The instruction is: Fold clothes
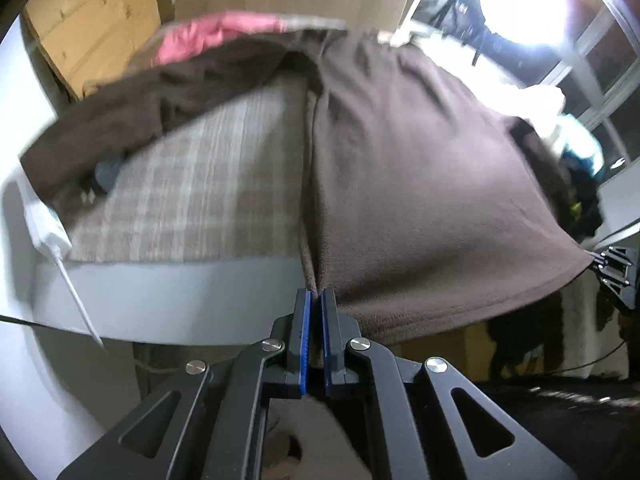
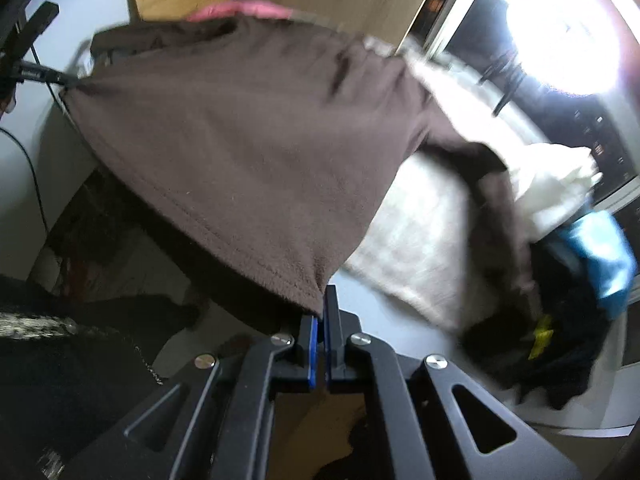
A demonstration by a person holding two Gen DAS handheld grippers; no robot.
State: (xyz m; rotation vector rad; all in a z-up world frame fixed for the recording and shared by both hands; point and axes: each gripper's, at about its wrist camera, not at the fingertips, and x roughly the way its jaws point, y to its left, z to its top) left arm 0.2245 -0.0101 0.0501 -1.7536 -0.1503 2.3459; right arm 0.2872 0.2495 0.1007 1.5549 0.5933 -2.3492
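A brown fleece garment (image 1: 420, 168) hangs stretched above a plaid-covered table (image 1: 192, 200). My left gripper (image 1: 316, 296) is shut on one bottom corner of its hem. In the right wrist view the same brown garment (image 2: 248, 152) spreads up and left from my right gripper (image 2: 323, 300), which is shut on the other hem corner. The right gripper (image 1: 616, 272) shows at the right edge of the left wrist view, and the left gripper (image 2: 48, 74) shows at the left edge of the right wrist view. A sleeve (image 2: 500, 200) trails down onto the table.
A pink garment (image 1: 208, 36) lies at the table's far side. White cloth (image 2: 552, 184), a blue item (image 2: 604, 256) and dark clothes (image 2: 552, 344) are piled at the right end. A wooden panel (image 1: 96, 20) and a bright window (image 2: 560, 28) stand behind.
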